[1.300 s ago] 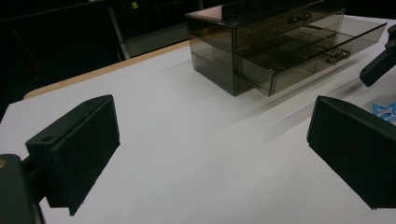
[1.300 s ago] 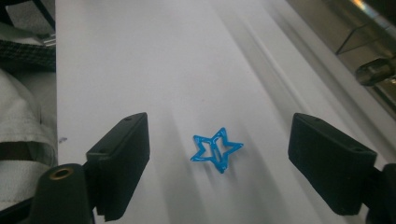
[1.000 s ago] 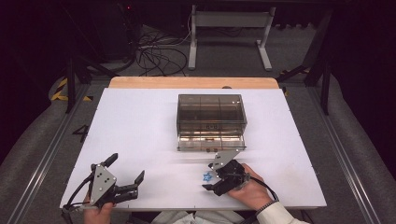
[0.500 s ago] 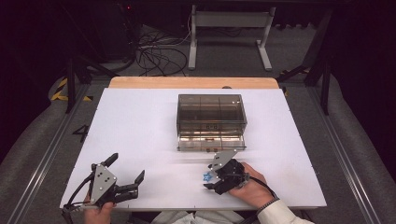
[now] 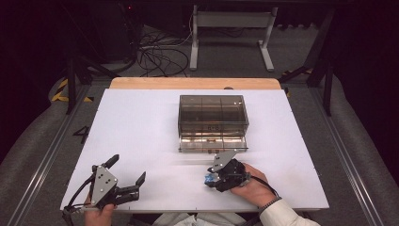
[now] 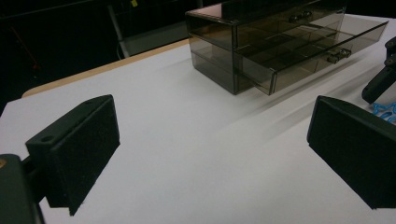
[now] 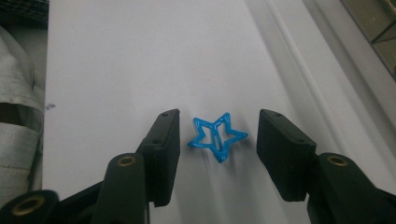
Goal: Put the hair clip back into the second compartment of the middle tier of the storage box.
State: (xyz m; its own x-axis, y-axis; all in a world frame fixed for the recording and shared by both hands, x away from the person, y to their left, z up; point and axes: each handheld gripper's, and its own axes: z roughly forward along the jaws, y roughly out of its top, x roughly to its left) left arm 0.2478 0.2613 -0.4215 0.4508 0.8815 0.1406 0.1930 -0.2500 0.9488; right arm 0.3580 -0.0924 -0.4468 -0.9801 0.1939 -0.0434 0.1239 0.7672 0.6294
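While the right tongs [image 7: 218, 140] have been closing, the blue star clip [image 7: 217, 136] lies between them, untouched.

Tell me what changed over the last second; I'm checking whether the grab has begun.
The right gripper has just been closing its jaws around the blue star clip, which lies on the white table between them; the pads do not yet touch it. Both hands kept their places. The left gripper stays open, and the smoky drawer box keeps its lower drawer pulled out.
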